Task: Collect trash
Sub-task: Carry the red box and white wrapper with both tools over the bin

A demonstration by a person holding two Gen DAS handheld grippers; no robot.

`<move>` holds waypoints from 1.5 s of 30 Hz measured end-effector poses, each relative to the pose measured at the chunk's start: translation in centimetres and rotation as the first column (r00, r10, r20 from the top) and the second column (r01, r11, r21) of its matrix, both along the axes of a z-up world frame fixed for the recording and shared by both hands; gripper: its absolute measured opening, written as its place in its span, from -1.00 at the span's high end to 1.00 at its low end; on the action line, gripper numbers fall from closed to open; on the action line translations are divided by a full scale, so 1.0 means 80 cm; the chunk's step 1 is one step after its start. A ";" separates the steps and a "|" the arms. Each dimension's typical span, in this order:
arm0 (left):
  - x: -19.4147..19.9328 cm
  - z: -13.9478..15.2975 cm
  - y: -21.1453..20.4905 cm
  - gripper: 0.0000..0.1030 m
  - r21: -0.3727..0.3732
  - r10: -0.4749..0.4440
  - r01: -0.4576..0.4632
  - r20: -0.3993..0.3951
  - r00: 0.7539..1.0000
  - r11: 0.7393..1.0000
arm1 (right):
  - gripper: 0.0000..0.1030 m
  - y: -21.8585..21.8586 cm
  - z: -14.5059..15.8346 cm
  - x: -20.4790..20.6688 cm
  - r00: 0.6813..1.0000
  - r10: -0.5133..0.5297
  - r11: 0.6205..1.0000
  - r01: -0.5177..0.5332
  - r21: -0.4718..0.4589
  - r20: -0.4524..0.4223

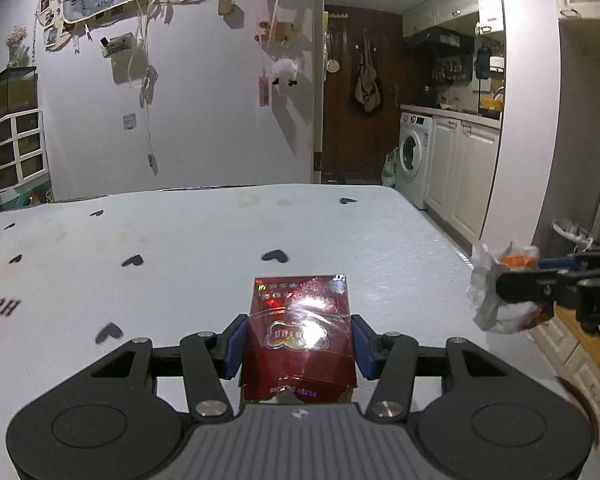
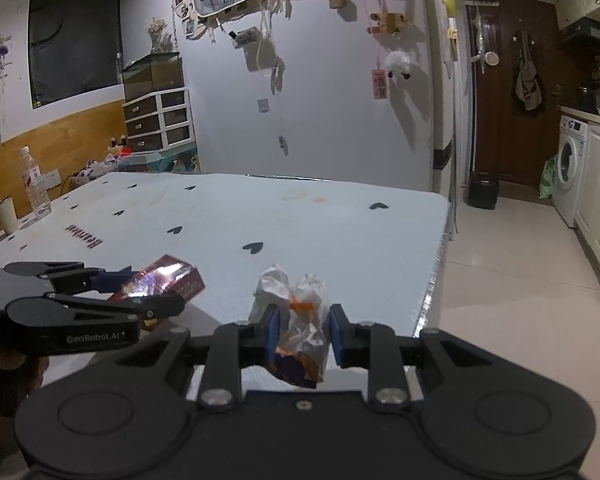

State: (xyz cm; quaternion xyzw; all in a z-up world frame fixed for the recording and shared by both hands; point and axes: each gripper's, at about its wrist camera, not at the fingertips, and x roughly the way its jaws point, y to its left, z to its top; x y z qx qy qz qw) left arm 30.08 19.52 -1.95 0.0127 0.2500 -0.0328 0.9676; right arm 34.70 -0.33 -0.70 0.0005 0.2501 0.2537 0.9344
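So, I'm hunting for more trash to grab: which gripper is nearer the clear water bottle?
Left. The left gripper, shut on the red packet, is on the water bottle's side; the right gripper, clamping the crumpled wrapper, sits farther off.

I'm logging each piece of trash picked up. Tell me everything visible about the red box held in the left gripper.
The glossy red cardboard box is a small flat pack, like a cigarette packet, wrapped in shiny clear film that throws strong glare. Printed lettering and a rainbow-edged logo read upside down in the left wrist view. Its near end looks torn open and ragged. The left gripper has its blue-padded jaws pressed on the box's two sides, holding it above the pale blue heart-print tablecloth, apparently clear of it. Nothing else touches it.
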 end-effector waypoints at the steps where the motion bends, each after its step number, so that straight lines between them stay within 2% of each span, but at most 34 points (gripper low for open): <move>1: -0.005 0.000 -0.007 -0.04 0.000 -0.004 0.004 0.003 1.000 1.000 | 0.47 -0.005 0.000 -0.004 1.000 -0.004 1.000 0.004 0.000 0.001; 24: -0.068 0.009 -0.169 -0.04 0.031 -0.161 0.160 0.013 0.987 0.987 | 0.47 -0.157 -0.011 -0.111 0.986 -0.164 0.986 0.164 -0.011 0.015; 36: -0.083 -0.007 -0.259 -0.04 0.030 -0.238 0.238 -0.006 0.971 0.971 | 0.47 -0.239 -0.032 -0.149 0.970 -0.241 0.970 0.241 -0.019 0.016; 45: -0.077 -0.040 -0.340 -0.04 0.052 -0.318 0.322 -0.070 0.946 0.945 | 0.47 -0.301 -0.069 -0.164 0.953 -0.301 0.953 0.300 -0.029 -0.023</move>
